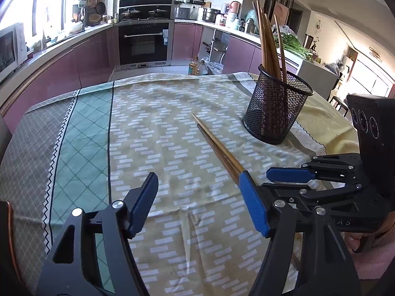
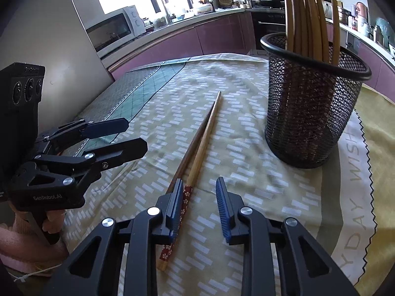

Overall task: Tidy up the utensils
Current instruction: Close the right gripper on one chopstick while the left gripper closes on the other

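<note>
Chopsticks [image 2: 197, 153] lying side by side on the patterned tablecloth [image 2: 246, 209], right tool [image 2: 201, 197] sitting half-open astride their handle ends, pads not pressing, left tool [image 1: 200, 202] gaping wide beside them, mesh holder [image 2: 313, 103] with more chopsticks standing near.
</note>
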